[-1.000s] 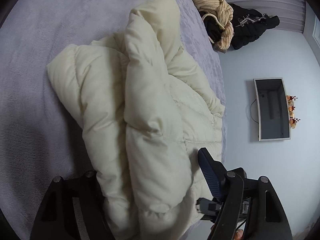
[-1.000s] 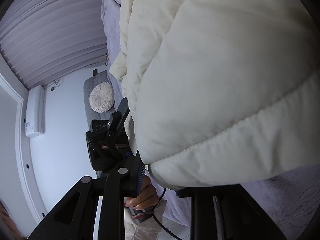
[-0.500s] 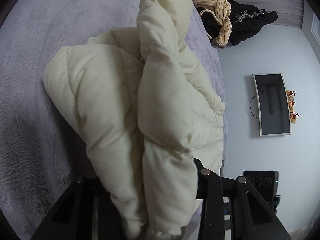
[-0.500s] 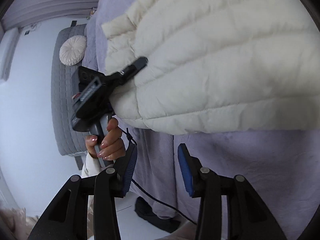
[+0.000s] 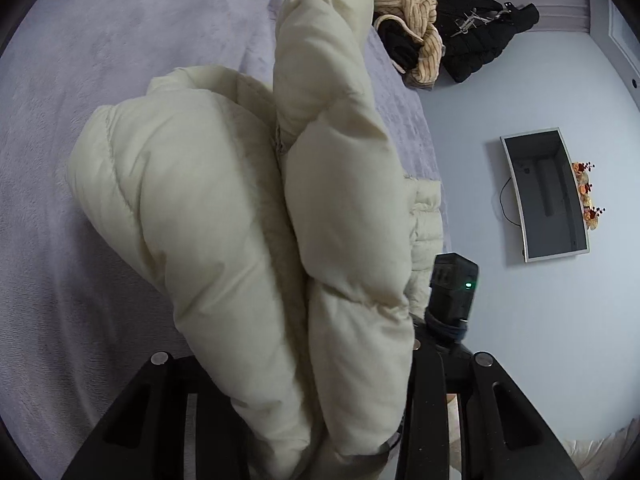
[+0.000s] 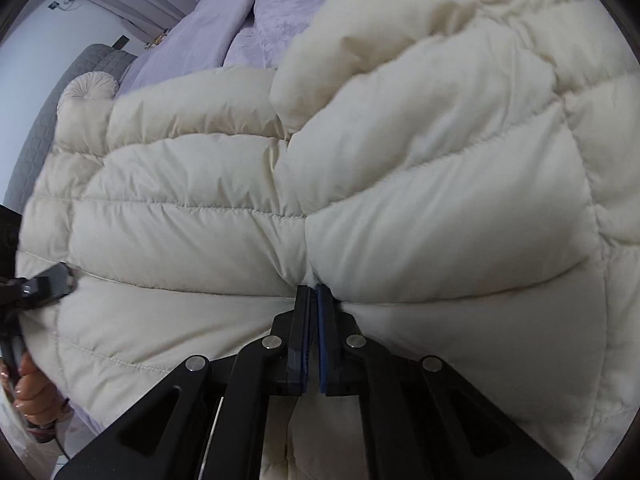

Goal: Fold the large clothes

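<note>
The right gripper point(image 6: 313, 294) has its blue pads pressed together on a pinch of the cream puffer jacket point(image 6: 360, 200), right where two quilted panels meet at a seam, and the padded fabric swells out above and to both sides of the fingertips. Beyond the jacket, further ahead of those fingers, the lavender bedspread point(image 6: 256, 24) runs up to a grey quilted headboard point(image 6: 36, 136) with a round tufted cushion point(image 6: 86, 88) off to the left. At the left edge of that view the left gripper point(image 6: 52, 280) bites into the jacket's edge, a hand point(image 6: 34, 396) on its handle below. Over on the left wrist view, thick folds of the jacket point(image 5: 240, 240) bulge up between the fingers and bury the tips completely, so the gap between them cannot be judged, though the fabric sits between the two black arms. Ahead and to the right of those fingers lie a striped tan garment point(image 5: 404, 8) and a black garment point(image 5: 480, 28) at the bed's far edge, with a wall-mounted screen point(image 5: 544, 196) further right.
</note>
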Tool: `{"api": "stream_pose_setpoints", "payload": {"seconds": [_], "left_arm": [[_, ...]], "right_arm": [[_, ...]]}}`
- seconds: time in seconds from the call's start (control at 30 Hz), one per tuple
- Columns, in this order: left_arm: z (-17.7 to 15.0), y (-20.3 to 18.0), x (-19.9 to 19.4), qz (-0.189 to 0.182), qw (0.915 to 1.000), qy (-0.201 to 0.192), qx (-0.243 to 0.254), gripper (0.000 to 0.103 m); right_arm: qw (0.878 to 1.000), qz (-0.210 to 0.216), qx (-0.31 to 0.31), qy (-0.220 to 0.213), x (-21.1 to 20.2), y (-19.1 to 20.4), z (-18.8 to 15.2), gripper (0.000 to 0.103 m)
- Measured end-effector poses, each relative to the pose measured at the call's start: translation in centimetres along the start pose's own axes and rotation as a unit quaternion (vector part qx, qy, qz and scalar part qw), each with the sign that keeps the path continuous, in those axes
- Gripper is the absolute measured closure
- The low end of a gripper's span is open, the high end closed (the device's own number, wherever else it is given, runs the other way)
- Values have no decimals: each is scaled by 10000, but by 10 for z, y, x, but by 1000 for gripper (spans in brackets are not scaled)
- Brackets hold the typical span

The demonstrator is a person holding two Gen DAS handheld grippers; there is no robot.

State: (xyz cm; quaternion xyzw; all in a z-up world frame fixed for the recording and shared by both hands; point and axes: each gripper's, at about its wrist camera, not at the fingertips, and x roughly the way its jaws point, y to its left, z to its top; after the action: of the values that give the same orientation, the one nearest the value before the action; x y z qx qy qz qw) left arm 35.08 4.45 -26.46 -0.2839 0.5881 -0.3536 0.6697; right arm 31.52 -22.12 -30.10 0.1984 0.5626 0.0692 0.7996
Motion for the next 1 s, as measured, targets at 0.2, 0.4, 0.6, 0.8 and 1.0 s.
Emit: {"api": "stream_pose_setpoints", "payload": {"seconds": [0.2, 0.4, 0.6, 0.8, 1.0], "left_arm": [[2, -54, 13, -74, 9990, 82, 444, 63], [0, -91, 29, 47, 9964, 246, 808, 63], [7, -114, 52, 112, 9955, 346, 875, 63], [4, -126, 68, 278, 9948, 301, 935, 63], [8, -131, 72, 492, 9938, 324, 942, 63]], "right_arm": [[9992, 351, 185, 27, 2, -15, 4, 102], [9979, 555, 324, -25, 3, -28, 7, 102], [9942, 918, 554, -56, 4, -45, 9, 103], [9869, 1344, 892, 76, 1, -62, 17, 103], [9939, 854, 670, 208, -55, -59, 26, 99]]}}
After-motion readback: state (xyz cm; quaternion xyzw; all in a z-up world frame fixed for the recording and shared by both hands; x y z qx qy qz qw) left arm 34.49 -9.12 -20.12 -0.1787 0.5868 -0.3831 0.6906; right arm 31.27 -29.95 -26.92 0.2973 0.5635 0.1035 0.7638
